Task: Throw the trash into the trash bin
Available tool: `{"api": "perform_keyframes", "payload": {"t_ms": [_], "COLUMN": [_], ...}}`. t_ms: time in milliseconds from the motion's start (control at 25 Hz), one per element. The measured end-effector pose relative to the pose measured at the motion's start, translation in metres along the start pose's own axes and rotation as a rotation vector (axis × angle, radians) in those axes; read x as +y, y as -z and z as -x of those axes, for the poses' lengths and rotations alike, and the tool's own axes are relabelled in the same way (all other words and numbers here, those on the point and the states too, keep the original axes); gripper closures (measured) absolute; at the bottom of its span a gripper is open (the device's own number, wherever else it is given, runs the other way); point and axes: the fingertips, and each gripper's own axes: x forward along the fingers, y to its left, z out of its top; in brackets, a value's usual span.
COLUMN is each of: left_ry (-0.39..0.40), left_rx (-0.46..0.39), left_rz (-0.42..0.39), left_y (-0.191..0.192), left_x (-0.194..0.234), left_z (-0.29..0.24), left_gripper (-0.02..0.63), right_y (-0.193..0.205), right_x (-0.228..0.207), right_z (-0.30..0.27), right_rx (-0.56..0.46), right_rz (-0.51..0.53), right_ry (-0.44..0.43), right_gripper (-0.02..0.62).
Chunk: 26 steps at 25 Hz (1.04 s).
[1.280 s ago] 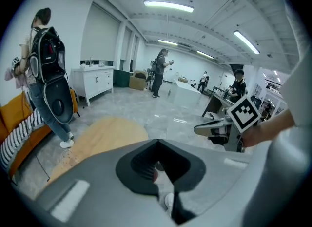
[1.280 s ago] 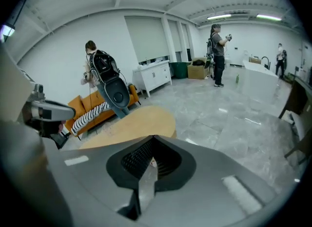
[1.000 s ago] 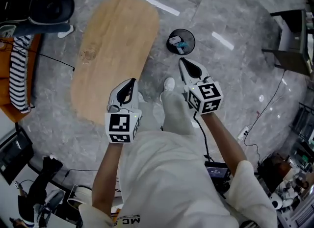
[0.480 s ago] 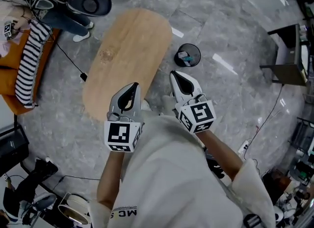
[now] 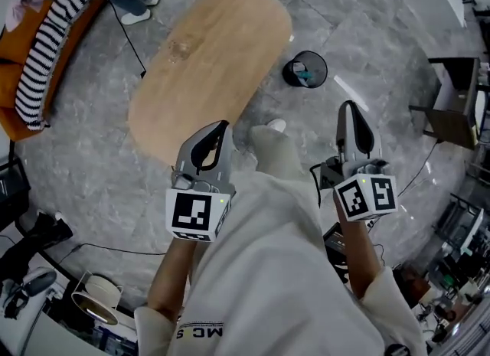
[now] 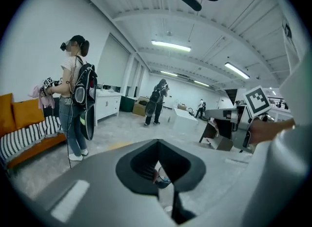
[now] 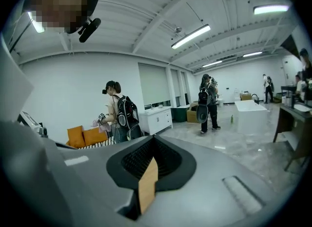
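Trash bin (image 5: 305, 69) ahead of right gripper (image 5: 350, 109), apart

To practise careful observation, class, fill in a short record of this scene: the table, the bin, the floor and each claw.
Table: oval wooden table, bare top
Bin: dark round trash bin standing on the floor, right of the table in the head view and apart from it
Bin contents: blue and white trash
Floor: grey marble floor
Left: left claw shut, holding nothing
Right: right claw shut, holding nothing
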Motion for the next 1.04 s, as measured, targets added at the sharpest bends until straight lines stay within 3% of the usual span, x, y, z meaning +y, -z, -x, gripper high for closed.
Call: {"api": "perform_keyframes", "payload": {"t_ms": [200,1040], "left_ry": [-0.011,-0.021], "left_rx": [-0.005,-0.032], "left_rz": [0.023,-0.035], "left_y": [-0.015,-0.042], "left_x": [-0.008,-0.025], "left_z": [-0.002,-0.018], "left_gripper": [0.606,0.606], "right_y": [-0.007,0.010], "right_x": [-0.004,0.056], "right_z": [0.020,0.004], "right_rx": [-0.009,0.023], "right_rz": [-0.014,0.026], "right_ry": [0.033,-0.092], "right_gripper": [0.574,0.574]}}
